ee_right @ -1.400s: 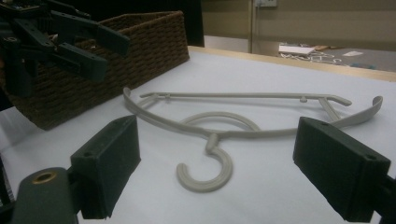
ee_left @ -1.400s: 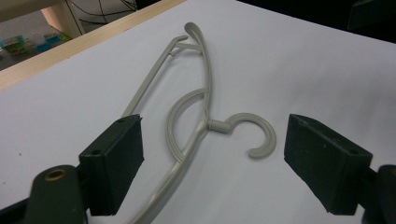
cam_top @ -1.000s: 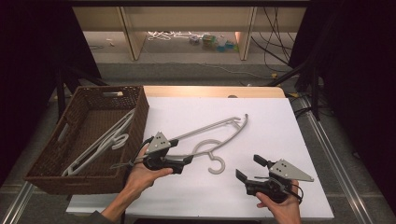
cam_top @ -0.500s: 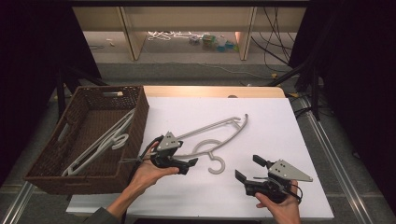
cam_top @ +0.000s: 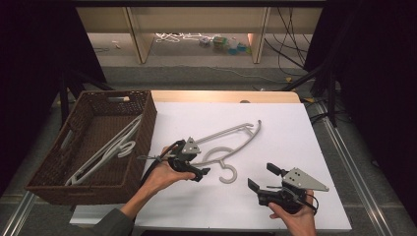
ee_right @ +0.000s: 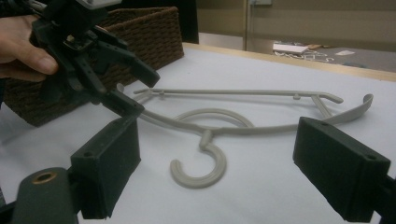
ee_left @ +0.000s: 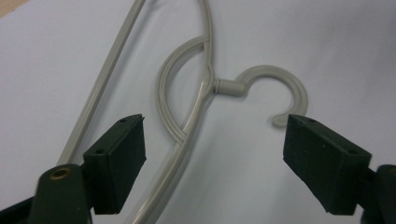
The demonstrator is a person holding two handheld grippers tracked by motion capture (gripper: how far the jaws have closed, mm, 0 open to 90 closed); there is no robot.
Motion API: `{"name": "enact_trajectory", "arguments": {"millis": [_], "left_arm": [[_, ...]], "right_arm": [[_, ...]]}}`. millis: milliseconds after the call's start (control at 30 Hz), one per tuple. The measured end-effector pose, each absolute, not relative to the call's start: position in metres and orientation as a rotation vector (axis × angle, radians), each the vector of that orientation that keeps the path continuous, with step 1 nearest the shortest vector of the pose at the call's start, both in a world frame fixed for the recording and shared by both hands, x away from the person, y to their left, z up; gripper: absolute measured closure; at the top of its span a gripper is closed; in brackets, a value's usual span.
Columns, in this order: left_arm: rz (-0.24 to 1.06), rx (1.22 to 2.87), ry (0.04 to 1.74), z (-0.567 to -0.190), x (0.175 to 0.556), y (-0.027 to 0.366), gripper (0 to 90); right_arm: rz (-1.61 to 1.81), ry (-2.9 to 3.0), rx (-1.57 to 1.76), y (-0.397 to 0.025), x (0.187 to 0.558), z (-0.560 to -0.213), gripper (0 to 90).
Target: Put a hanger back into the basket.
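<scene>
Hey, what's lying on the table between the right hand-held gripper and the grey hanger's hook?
Nothing: in the high view, only bare white table separates the right hand-held gripper from the hanger.

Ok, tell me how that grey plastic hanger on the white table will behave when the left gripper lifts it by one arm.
The grey plastic hanger looks thin and hollow-framed, so probably light and fairly stiff. Gripped by one arm by the left gripper, it will likely swing, hook end drooping. Its smooth rod may slip or twist between the fingers.
</scene>
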State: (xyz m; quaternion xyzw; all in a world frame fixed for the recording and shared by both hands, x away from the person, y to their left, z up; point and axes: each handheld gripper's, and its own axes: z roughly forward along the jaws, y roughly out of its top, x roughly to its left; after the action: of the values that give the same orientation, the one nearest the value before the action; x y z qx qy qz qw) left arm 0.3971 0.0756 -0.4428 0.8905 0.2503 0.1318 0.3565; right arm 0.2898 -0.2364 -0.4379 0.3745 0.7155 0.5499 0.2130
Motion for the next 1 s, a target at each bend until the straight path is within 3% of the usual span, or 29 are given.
{"name": "enact_trajectory", "arguments": {"millis": [300,600,1000], "left_arm": [[0.335,2.549,0.595,-0.454,0.419,0.063,30.9],[0.271,2.638,0.594,-0.458,0.434,0.060,36.5],[0.153,2.675,0.614,-0.464,0.447,0.059,57.3]], "right_arm": [[1.512,1.999,1.040,-0.237,0.289,-0.438,15.6],[1.532,1.996,1.041,-0.238,0.289,-0.437,15.7],[1.550,1.994,1.040,-0.236,0.290,-0.439,15.7]]}}
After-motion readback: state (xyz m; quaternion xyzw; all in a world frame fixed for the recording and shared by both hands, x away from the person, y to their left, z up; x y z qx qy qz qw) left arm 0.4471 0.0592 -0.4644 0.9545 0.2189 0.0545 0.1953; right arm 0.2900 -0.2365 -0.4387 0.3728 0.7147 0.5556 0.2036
